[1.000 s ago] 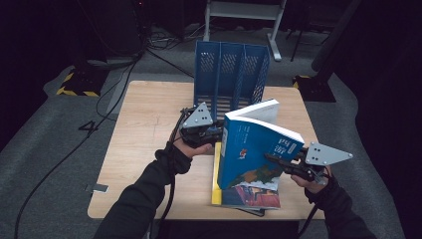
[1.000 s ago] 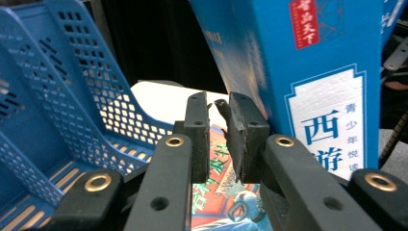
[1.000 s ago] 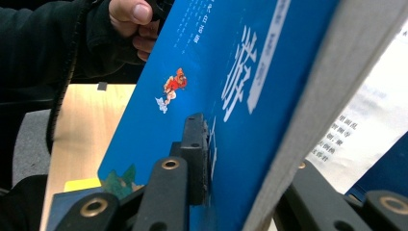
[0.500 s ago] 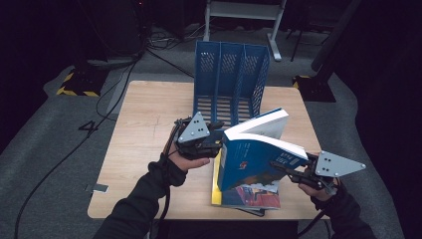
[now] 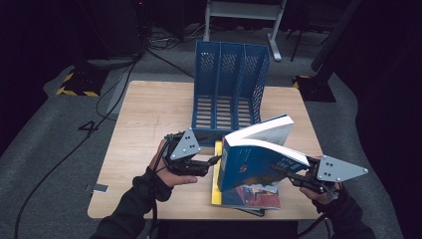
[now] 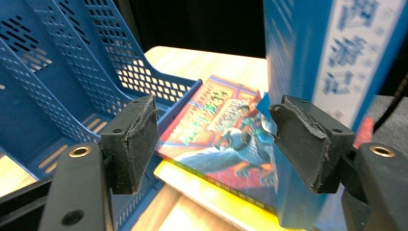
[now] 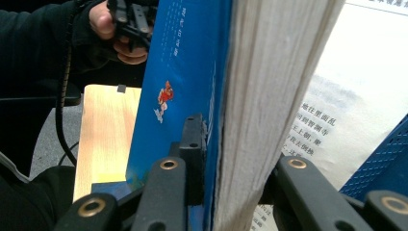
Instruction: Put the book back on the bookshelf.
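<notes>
A thick blue book (image 5: 254, 159) hangs tilted over the table's front, its cover (image 7: 178, 72) and page block clamped between my right gripper's jaws. My right gripper (image 5: 282, 172) (image 7: 226, 154) is shut on its lower right edge. My left gripper (image 5: 213, 163) (image 6: 214, 139) stands just left of the book's spine (image 6: 332, 72). Its jaws have just been opening and nothing is between the pads. Under the blue book an illustrated book (image 5: 251, 195) (image 6: 216, 130) lies flat on a yellow one (image 5: 217, 174) (image 6: 207, 192).
A blue three-slot file rack (image 5: 231, 84) (image 6: 57, 72) (image 7: 385, 154) stands on the wooden table (image 5: 149, 114) behind the books, slots open toward me. Bare wood lies to the left of my left hand. Cables and a metal stand are on the floor beyond.
My left gripper let go of the blue book's spine edge, opened and drew back toward the near left. The book, held by my right gripper alone, has tipped lower.
</notes>
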`<state>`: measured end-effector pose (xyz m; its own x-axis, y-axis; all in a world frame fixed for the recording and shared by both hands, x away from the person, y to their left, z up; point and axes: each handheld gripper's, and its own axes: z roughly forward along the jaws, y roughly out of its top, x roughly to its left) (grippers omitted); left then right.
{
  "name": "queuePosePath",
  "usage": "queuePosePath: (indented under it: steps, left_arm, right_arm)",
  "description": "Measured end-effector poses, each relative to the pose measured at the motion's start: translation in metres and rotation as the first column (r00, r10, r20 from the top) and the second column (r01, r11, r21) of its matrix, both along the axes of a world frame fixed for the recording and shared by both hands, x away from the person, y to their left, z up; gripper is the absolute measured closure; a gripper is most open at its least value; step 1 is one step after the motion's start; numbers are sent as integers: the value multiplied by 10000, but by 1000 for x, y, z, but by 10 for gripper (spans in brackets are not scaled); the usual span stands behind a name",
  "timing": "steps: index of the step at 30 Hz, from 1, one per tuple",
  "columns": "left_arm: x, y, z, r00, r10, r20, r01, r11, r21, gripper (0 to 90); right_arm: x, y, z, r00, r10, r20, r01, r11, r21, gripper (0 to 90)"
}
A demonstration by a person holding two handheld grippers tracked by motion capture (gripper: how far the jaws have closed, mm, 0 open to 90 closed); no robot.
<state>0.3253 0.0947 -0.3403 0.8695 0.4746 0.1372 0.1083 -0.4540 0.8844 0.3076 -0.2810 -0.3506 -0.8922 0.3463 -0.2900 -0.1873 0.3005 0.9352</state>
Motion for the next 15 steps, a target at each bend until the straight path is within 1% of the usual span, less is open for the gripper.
queuePosePath:
  steps: [1,2,3,4,6,7,9,11,15]
  left_arm:
    - [-1,0,-1,9999,-94,-78,94,9999,34,258]
    - [-3,0,-3,9994,-312,-171,314,9994,129,259]
    - [-6,-1,-4,9988,-411,-254,415,9990,159,253]
    - [-8,-3,-7,9977,-552,-402,557,9984,113,253]
    - [-10,-10,-14,9930,-961,-691,968,9953,79,252]
    - [-11,-15,-17,9915,-1075,-731,1088,9940,146,249]
    - [-10,-24,-24,9877,-1292,-884,1294,9916,-28,249]
    - [-8,-33,-30,9851,-1405,-992,1393,9901,-189,254]
    - [-1,-47,-34,9812,-1658,-990,1591,9846,-720,303]
  right_arm:
    - [0,0,0,10000,-7,-6,7,10000,8,730]
    - [-1,0,0,10000,-12,-1,12,10000,11,729]
    - [-1,-1,0,10000,-60,23,60,10000,1,727]
    - [-1,-1,0,10000,-86,17,86,10000,-6,726]
    - [-1,-2,0,9999,-109,25,109,9999,20,723]
    - [-1,-2,0,9999,-109,19,109,9999,27,724]
    - [-2,-2,-1,9999,-109,15,109,9999,27,718]
    - [-2,-3,0,9998,-193,36,193,9998,4,705]
    - [-3,-7,0,9993,-369,76,369,9993,65,681]
